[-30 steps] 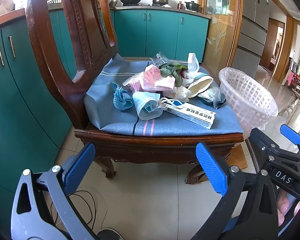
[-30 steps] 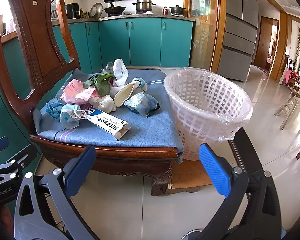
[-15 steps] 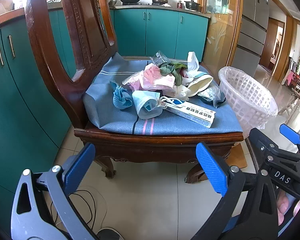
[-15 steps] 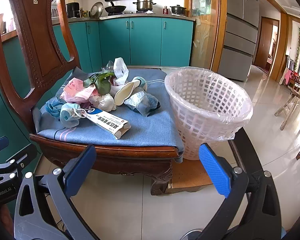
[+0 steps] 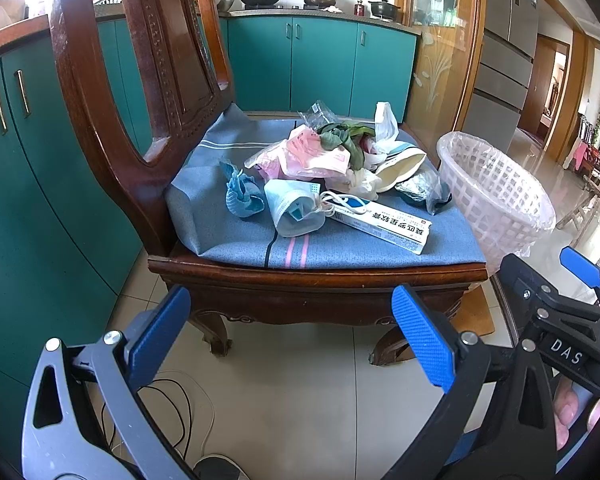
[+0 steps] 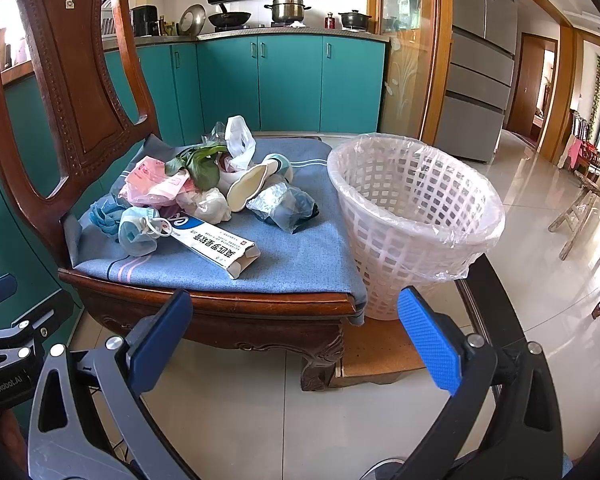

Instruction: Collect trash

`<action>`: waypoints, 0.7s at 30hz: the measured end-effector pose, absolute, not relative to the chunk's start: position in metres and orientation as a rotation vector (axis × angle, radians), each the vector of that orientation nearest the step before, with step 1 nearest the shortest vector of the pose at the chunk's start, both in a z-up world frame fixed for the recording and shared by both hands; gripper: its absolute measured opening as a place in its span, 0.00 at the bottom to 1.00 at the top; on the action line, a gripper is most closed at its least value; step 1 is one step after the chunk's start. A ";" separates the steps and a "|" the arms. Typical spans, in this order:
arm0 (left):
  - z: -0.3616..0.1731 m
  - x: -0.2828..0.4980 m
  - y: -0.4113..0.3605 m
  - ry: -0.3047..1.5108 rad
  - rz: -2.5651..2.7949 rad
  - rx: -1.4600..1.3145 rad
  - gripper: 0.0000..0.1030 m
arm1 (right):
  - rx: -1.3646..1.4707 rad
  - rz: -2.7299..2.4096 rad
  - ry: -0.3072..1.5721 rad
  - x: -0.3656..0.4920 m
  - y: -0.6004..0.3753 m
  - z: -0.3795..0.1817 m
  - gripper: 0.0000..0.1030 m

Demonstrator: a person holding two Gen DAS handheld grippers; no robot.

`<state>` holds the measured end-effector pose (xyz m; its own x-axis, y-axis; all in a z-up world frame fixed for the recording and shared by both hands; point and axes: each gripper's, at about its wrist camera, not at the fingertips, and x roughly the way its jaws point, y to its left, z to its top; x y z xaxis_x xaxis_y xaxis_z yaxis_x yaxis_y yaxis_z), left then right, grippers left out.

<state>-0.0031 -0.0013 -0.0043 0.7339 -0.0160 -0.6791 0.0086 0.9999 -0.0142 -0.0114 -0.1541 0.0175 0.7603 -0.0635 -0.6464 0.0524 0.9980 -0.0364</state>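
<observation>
A pile of trash lies on the blue cushion (image 5: 228,236) of a wooden chair: a white toothpaste box (image 5: 384,222) (image 6: 216,246), a blue face mask (image 5: 294,208) (image 6: 136,232), a crumpled blue wad (image 5: 240,194), pink wrappers (image 5: 312,158) (image 6: 156,186), green leaves (image 5: 342,138) (image 6: 198,162) and a clear plastic bag (image 5: 422,190) (image 6: 284,206). A white lattice basket (image 5: 496,196) (image 6: 414,216) with a clear liner stands right of the chair. My left gripper (image 5: 292,336) and right gripper (image 6: 296,332) are open and empty, in front of the chair's front edge.
The chair's tall wooden back (image 5: 136,92) (image 6: 64,92) rises at the left. Teal cabinets (image 5: 40,184) (image 6: 288,80) run along the left and back. Cables (image 5: 172,404) lie on the tiled floor below my left gripper. A wooden board (image 6: 376,356) lies under the basket.
Both grippers have crept slightly closer to the chair. Nothing on the cushion has moved.
</observation>
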 end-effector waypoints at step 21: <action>-0.005 -0.003 0.000 0.760 -0.015 -0.007 0.98 | -0.016 -0.061 0.705 -0.012 -0.155 0.017 0.98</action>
